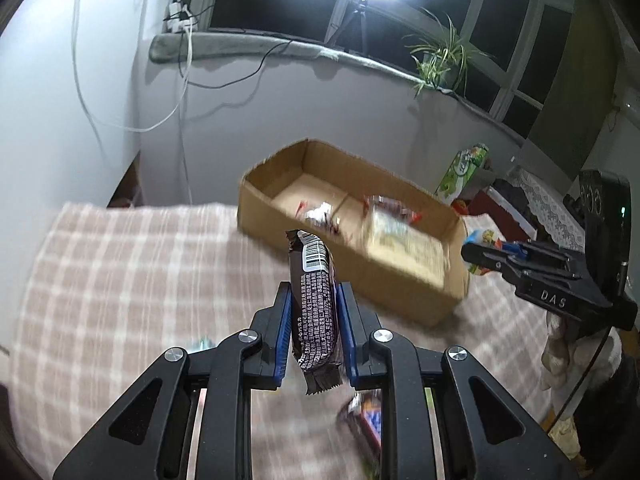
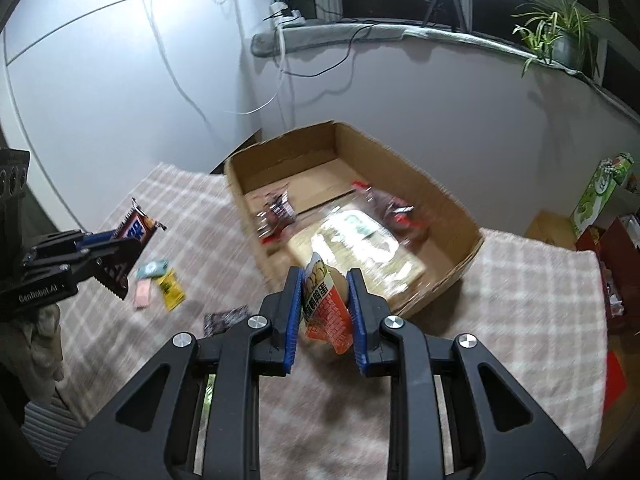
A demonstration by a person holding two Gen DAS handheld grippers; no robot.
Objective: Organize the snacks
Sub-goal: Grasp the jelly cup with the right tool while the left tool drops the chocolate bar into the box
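A pink-and-white checked cloth [image 2: 520,300] covers the work surface, set against a white wall under a dark window whose sill carries a potted plant [image 2: 560,40].

The left gripper [image 1: 314,300] is clenched on a dark brown snack bar [image 1: 316,308], held upright between the blue pads, barcode end up and crimped tail hanging below the fingers. In the right wrist view the bar's other face shows blue and white lettering. The right gripper [image 2: 326,300] grips an orange-and-white egg snack packet [image 2: 326,312], standing on end, with red Chinese characters along it.

Both hover above the cloth on the near side of an open cardboard box [image 2: 452,196]. Inside the box lie a flat clear-wrapped pale pack [image 2: 360,240], a dark red-trimmed wrapper [image 2: 394,208] towards the right wall and another small wrapper [image 2: 276,212] near the left wall; all are motion-blurred.

On the cloth to the left of the box lie small sachets [image 2: 160,284] in yellow, pink and green, and a dark packet [image 2: 226,318] lies just in front of the right gripper's left finger. A green carton [image 2: 600,192] stands off the right end.
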